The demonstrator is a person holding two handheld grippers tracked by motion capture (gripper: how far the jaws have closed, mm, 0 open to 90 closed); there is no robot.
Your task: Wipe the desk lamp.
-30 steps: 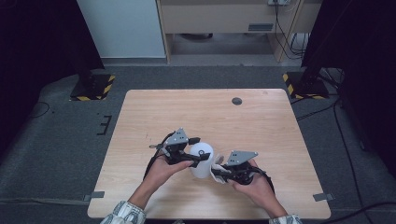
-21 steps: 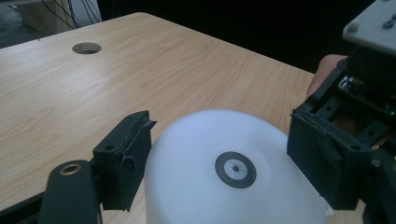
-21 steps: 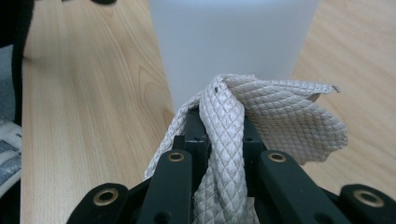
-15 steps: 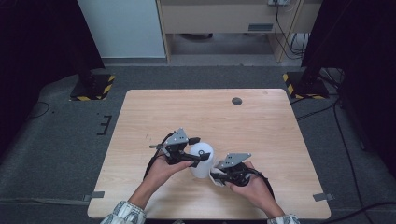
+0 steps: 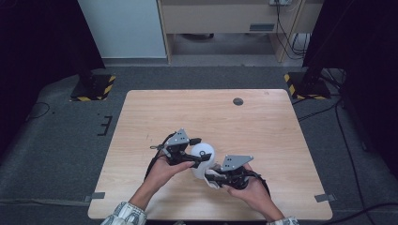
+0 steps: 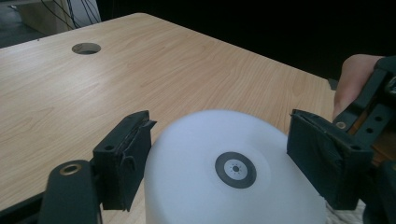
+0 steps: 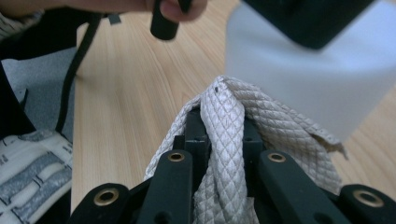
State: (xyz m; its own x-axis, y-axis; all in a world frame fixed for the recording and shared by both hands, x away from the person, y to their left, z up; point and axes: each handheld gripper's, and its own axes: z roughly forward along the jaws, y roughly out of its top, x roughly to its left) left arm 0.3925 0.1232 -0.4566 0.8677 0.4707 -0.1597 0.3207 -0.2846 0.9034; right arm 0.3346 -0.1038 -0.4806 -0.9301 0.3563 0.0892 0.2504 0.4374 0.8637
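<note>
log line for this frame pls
left gripper: open, jaws astride white container | right gripper: shut on quilted cloth, beside container | table: wood

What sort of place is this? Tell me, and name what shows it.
Probably a lab or recording workspace, not a home: a bare wooden table with a cable hole stands on grey carpet, stand bases marked with hazard stripes sit beside it, and cables hang behind.

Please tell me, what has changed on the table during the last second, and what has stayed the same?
The right gripper, shut on the quilted cloth, moved a little toward the person's edge of the table, beside the base of the white container. The left gripper kept its place, its jaws on either side of the container. The container and the wooden table stayed as they were.
</note>
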